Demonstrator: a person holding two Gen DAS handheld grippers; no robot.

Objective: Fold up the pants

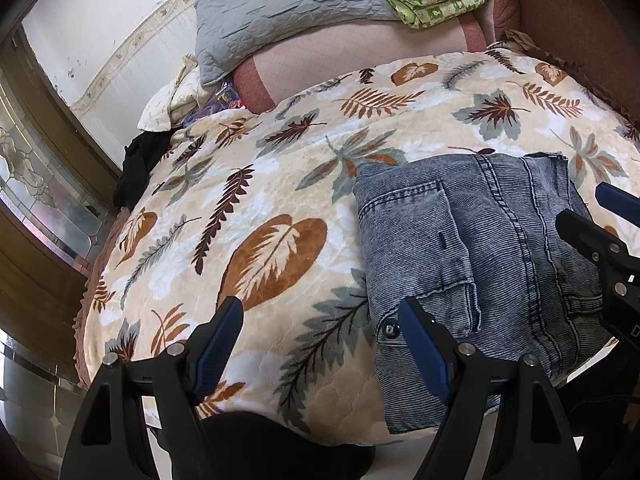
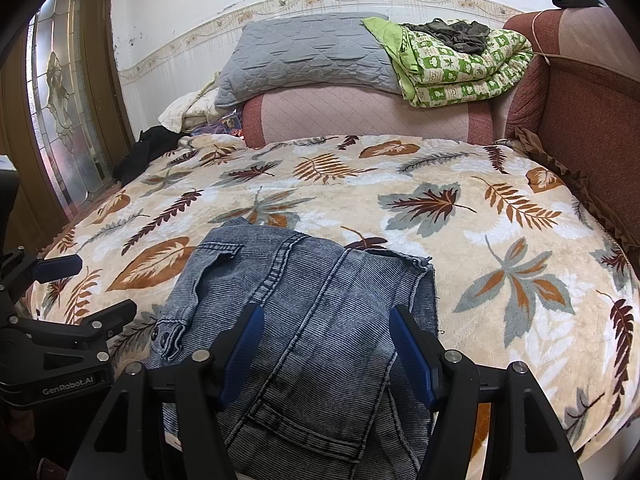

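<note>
Pants (image 2: pixel 304 320) lie folded beneath the wide-spread right gripper (image 2: pixel 326 350).

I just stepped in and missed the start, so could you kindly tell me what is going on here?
A person is folding pants on a bed, holding a tool in each hand. The jeans already lie folded into a compact bundle on the leaf-patterned blanket. The right tool is open, above the jeans, gripping nothing. The left tool is open too, off to the jeans' left side over the blanket. A gray pillow and a green quilt sit at the far end.
</note>
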